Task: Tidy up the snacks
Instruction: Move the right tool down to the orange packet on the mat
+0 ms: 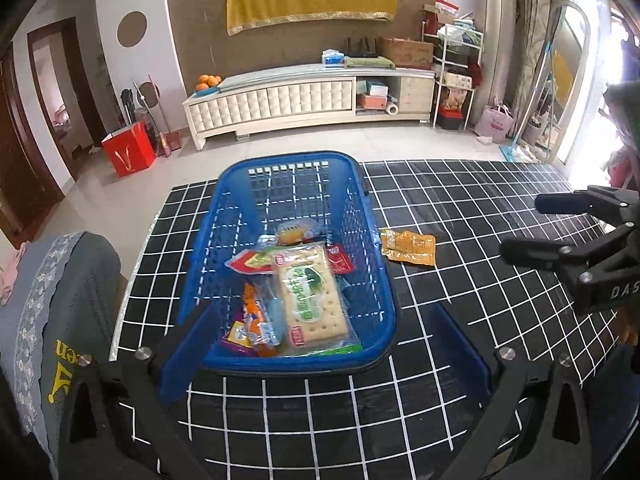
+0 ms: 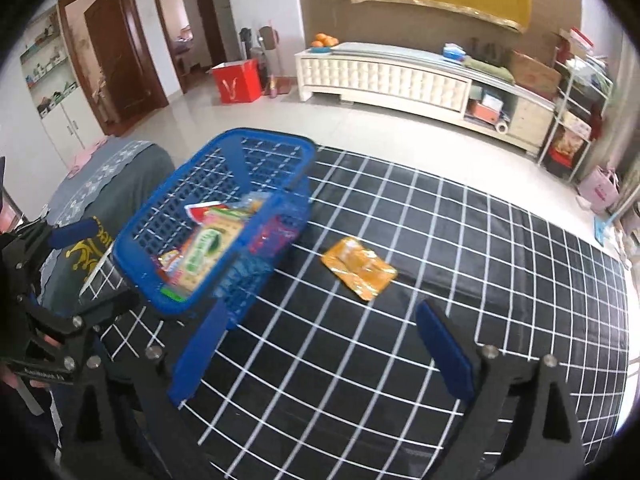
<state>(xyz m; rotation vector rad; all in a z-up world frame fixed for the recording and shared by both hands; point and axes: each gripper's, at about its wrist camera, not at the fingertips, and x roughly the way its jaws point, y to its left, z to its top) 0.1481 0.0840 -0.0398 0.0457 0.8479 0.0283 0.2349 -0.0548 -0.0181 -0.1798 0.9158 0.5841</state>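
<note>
Home living rm.
Long white TV cabinet [image 1: 308,98] w/ oranges [image 1: 209,80] on top, wooden doors [image 2: 116,60], tiled floor [image 1: 132,196], cluttered shelf rack [image 1: 456,64], red gift bag [image 1: 129,153].

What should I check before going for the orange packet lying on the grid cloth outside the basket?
1. Right gripper open and empty: ok, fingers wide apart, nothing between them.
2. Flat orange foil snack packet reachable: ok, it lies alone on the black white-gridded tablecloth, ahead of the right gripper.
3. Packet clear of the blue plastic mesh basket: ok, a gap shows beside the wall.
4. Left gripper out of the way: ok, open, at the basket's near end.
5. Room in the basket: ok, the far half looks bare.
6. Packet lies flat: cannot tell, surface looks crinkled.
</note>
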